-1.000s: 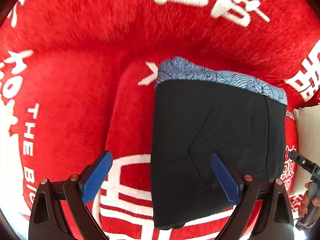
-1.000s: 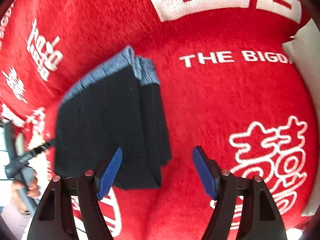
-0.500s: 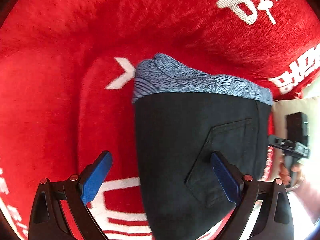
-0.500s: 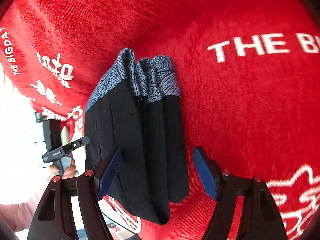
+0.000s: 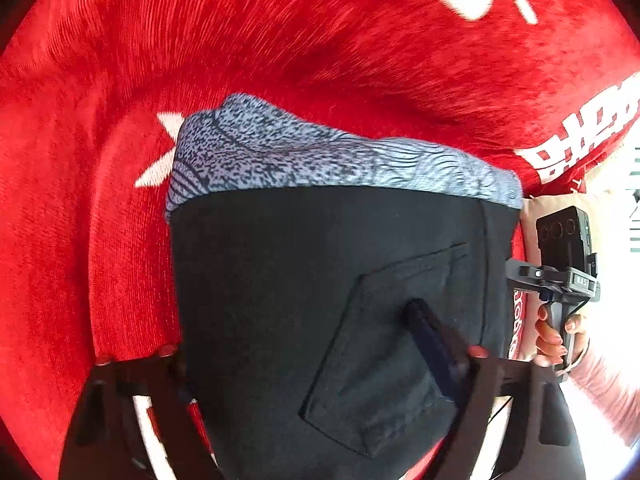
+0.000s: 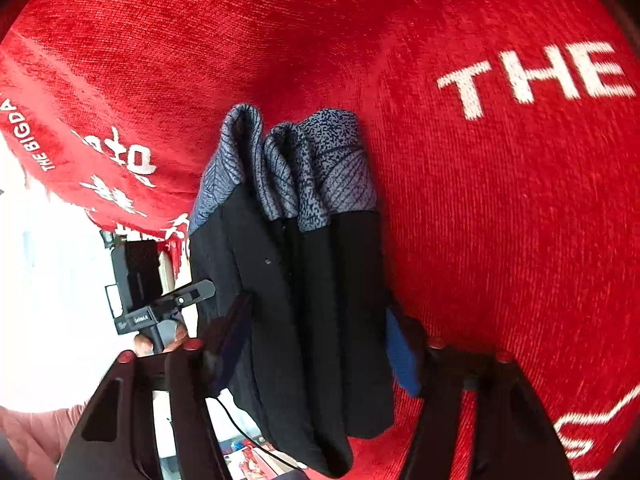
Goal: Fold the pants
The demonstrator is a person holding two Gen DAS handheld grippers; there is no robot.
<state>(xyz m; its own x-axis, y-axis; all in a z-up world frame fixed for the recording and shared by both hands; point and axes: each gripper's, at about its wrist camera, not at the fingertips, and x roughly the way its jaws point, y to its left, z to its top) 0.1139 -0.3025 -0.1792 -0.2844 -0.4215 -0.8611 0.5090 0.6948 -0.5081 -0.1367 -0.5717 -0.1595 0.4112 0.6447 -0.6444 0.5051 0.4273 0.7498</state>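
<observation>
The folded black pants point(image 5: 320, 280), with a blue-grey patterned band at the far end, lie on a red blanket point(image 5: 100, 160). My left gripper point(image 5: 316, 312) straddles the stack's left part. Its right finger point(image 5: 432, 344) rests on the back pocket and its left finger is hidden under the pants' left edge. Those jaws are closing and still stand wide. In the right wrist view the pants point(image 6: 320, 300) show as stacked layers seen edge-on. My right gripper point(image 6: 316, 306) is closing on them, and a pad point(image 6: 400, 356) touches each side of the stack.
The red blanket point(image 6: 500, 200) carries white lettering and runs out at an edge beside the pants. A hand point(image 5: 556, 332) on the right gripper's black handle shows past the pants' right side. The hand point(image 6: 160, 340) on the left gripper's handle shows at the blanket's edge.
Both grippers came down closer to the pants and their jaws narrowed. The left gripper's left finger slid under the pants' edge. The right gripper's fingers closed onto the stack's two sides.
</observation>
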